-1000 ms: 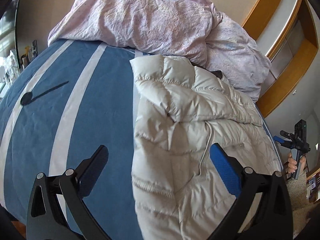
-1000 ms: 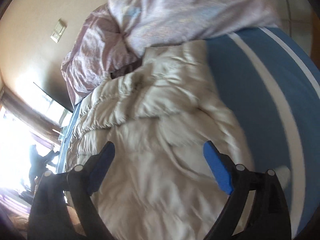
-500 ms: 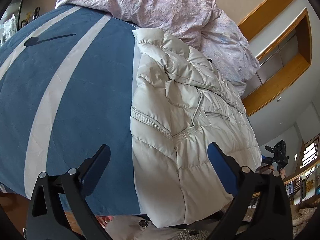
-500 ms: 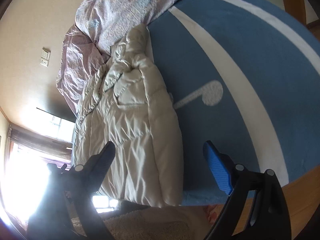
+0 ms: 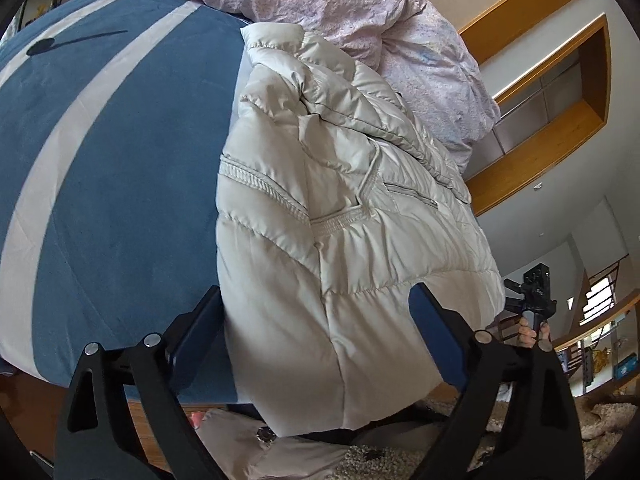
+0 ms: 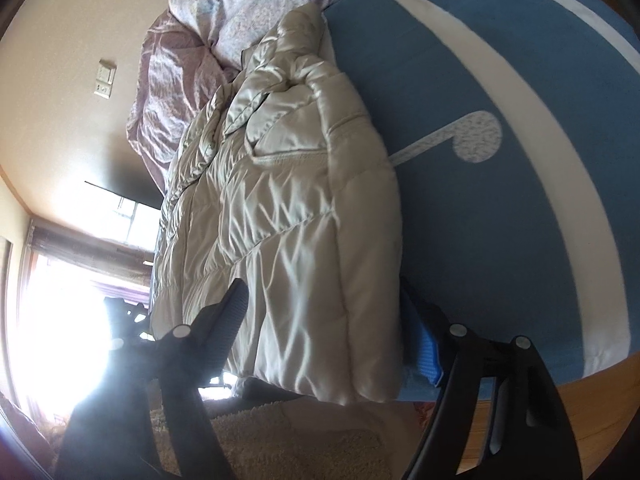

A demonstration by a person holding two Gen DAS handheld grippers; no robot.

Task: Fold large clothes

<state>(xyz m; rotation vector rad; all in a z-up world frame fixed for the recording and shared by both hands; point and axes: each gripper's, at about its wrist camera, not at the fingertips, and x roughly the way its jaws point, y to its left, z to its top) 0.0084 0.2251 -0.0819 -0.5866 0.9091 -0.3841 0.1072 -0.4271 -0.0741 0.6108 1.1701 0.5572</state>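
Note:
A cream quilted puffer jacket [image 5: 340, 208] lies lengthwise on a blue bed cover, its hem hanging over the bed's near edge. It also shows in the right wrist view [image 6: 288, 220]. My left gripper [image 5: 316, 320] is open, its fingers straddling the jacket's hem, one on each side. My right gripper [image 6: 324, 320] is open too, its fingers on either side of the hem at the other corner. Neither gripper is shut on the fabric. The right gripper also shows far right in the left wrist view [image 5: 534, 304].
The blue cover with white stripes [image 5: 100, 168] spreads left of the jacket. A crumpled pink duvet [image 5: 320, 4] is piled at the head of the bed. A shaggy beige rug [image 6: 280, 440] lies below the bed edge. A bright window [image 6: 60, 300] glares.
Both grippers pulled back from over the jacket toward the foot of the bed, then closed in on its hanging hem. The jacket has not moved.

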